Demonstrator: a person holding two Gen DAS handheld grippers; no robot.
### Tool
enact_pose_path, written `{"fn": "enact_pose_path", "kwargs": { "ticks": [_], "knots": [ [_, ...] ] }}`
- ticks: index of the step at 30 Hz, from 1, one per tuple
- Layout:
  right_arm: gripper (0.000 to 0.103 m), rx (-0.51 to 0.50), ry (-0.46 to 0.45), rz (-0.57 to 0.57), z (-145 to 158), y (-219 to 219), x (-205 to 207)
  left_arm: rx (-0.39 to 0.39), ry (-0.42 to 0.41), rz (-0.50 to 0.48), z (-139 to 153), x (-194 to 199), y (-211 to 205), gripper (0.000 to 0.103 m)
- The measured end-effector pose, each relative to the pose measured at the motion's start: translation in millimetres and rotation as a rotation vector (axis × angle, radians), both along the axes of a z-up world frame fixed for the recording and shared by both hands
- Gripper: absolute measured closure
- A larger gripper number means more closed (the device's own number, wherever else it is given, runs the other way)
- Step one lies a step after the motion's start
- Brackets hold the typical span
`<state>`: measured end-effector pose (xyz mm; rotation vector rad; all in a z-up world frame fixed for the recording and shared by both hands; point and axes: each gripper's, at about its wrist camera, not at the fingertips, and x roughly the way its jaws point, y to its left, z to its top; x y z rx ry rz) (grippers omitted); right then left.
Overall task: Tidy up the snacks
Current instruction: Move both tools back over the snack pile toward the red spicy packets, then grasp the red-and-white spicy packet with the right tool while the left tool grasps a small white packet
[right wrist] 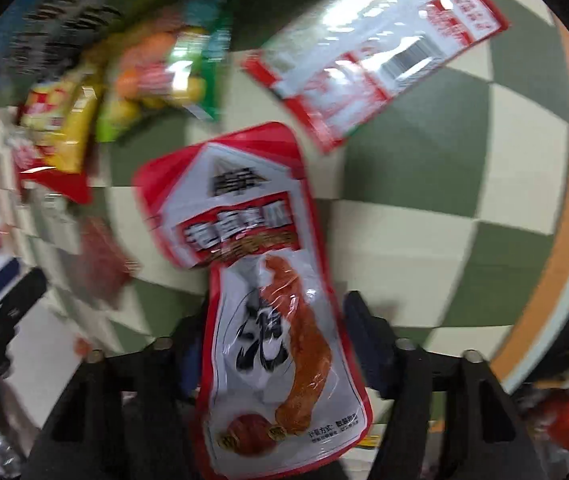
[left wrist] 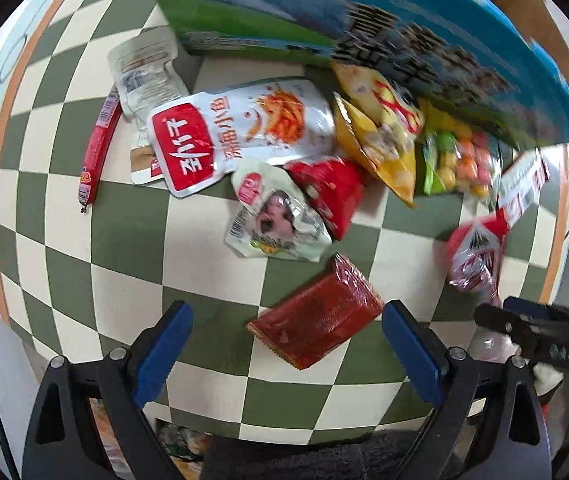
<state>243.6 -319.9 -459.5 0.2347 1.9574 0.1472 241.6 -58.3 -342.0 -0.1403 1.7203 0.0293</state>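
Observation:
My left gripper (left wrist: 286,344) is open and empty, low over the checkered tablecloth (left wrist: 132,248), with a flat dark-red packet (left wrist: 316,320) lying between its blue fingers. Ahead lie a white-and-red fish snack pouch (left wrist: 240,132), a white pouch with a woman's picture (left wrist: 274,220), a red packet (left wrist: 332,192), yellow chip bags (left wrist: 376,136), a bag of coloured candies (left wrist: 456,160) and a red sausage stick (left wrist: 98,148). My right gripper (right wrist: 272,344) is shut on a red-and-white chicken-foot pouch (right wrist: 260,280), held above the cloth; it also shows in the left wrist view (left wrist: 474,256).
A large blue-and-green carton (left wrist: 324,12) stands behind the pile. A clear crumpled pouch (left wrist: 146,68) lies at the back left. A red-and-white pouch with a barcode (right wrist: 376,52) lies ahead of my right gripper. The orange-trimmed cloth edge (right wrist: 564,220) runs along the right.

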Motion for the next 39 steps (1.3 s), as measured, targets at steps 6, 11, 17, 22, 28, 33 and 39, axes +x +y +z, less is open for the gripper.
{"fn": "enact_pose_path", "kwargs": {
  "ticks": [6, 11, 17, 22, 28, 33, 39],
  "knots": [
    [0.017, 0.035, -0.104, -0.022, 32, -5, 11, -0.01, -0.027, -0.006, 0, 34, 6, 0.006],
    [0.017, 0.021, -0.121, -0.016, 32, -4, 18, 0.018, 0.003, -0.072, -20, 62, -10, 0.006],
    [0.017, -0.028, -0.072, 0.014, 0, 14, 2, 0.067, 0.031, -0.152, -49, 90, -28, 0.012],
    [0.017, -0.09, -0.038, 0.027, -16, 23, -8, 0.122, -0.009, -0.199, -49, 90, -36, 0.039],
    [0.028, -0.167, -0.092, 0.021, -14, 32, -19, 0.103, -0.03, -0.158, -38, 69, -20, 0.053],
    [0.041, -0.161, -0.15, -0.031, -5, 27, -25, 0.082, -0.051, -0.131, -27, 31, 7, 0.078],
    [0.05, -0.128, -0.179, -0.066, 7, 19, -33, 0.034, -0.064, -0.098, -14, 4, 21, 0.087]
  ]
}}
